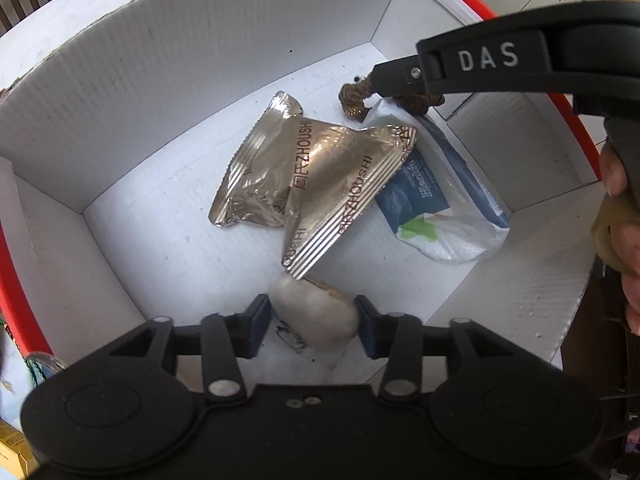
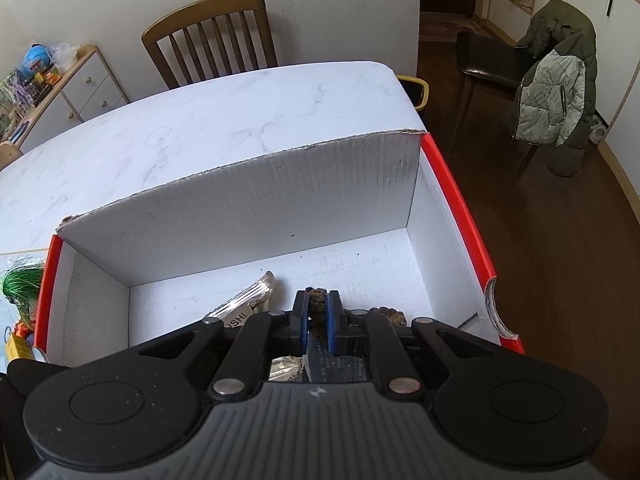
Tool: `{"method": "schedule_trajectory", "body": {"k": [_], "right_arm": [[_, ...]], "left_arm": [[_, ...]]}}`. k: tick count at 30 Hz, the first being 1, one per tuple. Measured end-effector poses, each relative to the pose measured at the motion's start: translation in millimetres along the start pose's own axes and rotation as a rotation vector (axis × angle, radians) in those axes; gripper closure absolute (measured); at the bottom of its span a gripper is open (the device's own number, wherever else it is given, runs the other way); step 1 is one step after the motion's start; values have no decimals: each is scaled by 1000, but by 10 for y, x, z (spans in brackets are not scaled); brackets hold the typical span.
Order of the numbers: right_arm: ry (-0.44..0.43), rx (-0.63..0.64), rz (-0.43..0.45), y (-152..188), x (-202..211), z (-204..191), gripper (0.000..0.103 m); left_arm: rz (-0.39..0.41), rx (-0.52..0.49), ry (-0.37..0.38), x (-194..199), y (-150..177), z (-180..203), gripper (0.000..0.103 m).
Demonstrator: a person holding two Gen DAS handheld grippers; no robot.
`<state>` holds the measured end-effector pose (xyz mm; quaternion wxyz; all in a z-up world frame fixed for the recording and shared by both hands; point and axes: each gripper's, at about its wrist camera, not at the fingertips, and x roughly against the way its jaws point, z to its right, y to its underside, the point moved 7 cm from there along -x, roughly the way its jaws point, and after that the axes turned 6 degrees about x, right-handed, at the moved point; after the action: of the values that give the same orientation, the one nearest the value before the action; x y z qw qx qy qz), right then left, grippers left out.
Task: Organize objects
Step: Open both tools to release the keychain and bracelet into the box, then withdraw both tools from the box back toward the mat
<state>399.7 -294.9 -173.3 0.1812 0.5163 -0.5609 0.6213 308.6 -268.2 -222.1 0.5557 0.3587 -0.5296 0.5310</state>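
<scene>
A white cardboard box (image 1: 160, 80) with a red rim holds two gold foil packets (image 1: 320, 172), a blue-and-white tissue pack (image 1: 436, 200) and a brown rope (image 1: 354, 98). My left gripper (image 1: 313, 326) hangs low inside the box, its fingers pressed to both sides of a pale pouch (image 1: 316, 312). My right gripper (image 1: 394, 80) reaches in from the upper right, with its tips on the rope. In the right wrist view that gripper (image 2: 318, 320) is shut on the brown rope (image 2: 318, 300) above the box (image 2: 260, 200) floor. A gold packet (image 2: 248, 304) lies to its left.
The box sits on a white marble table (image 2: 200, 120) near its right edge. A wooden chair (image 2: 212, 36) stands behind the table. Green tinsel (image 2: 22, 280) and small items lie left of the box. A person's hand (image 1: 620, 208) holds the right gripper's handle.
</scene>
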Motion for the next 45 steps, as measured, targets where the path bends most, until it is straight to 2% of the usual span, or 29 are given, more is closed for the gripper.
{"method": "schedule_trajectory", "body": {"k": [6,10,13,17,20,24,31,32,36,43,45], "right_arm": [[1,3,6,7,67,-10,94],[-6,6,12,16,139,-15,93],[-12,5,18,35,206,-18,89],[-21,4,28,73,314,-30,87],[-27,8,43,92,422,-50,87],[-37,15,62,108,566,-104,87],[-50,19,89,147,787,-223,87],[-46,18,93,160,816,-246,85],[-45,17,115,191,939,-338,66],[-55,2,134,236,1097,-600,57],[-58,7,145,244,1145,-708,49]], "left_arm": [[27,-5,16,102,13,31,42],[58,-4,28,217,18,44,40],[87,-5,44,337,31,55,37],[145,-21,55,543,54,36,34],[193,-22,57,695,48,81,25],[262,-30,51,857,102,39,21],[357,5,49,1246,234,-174,18],[367,10,49,1270,249,-212,18],[412,29,48,1442,346,-374,17],[486,54,43,1771,539,-727,10],[505,58,36,1852,591,-840,6]]}}
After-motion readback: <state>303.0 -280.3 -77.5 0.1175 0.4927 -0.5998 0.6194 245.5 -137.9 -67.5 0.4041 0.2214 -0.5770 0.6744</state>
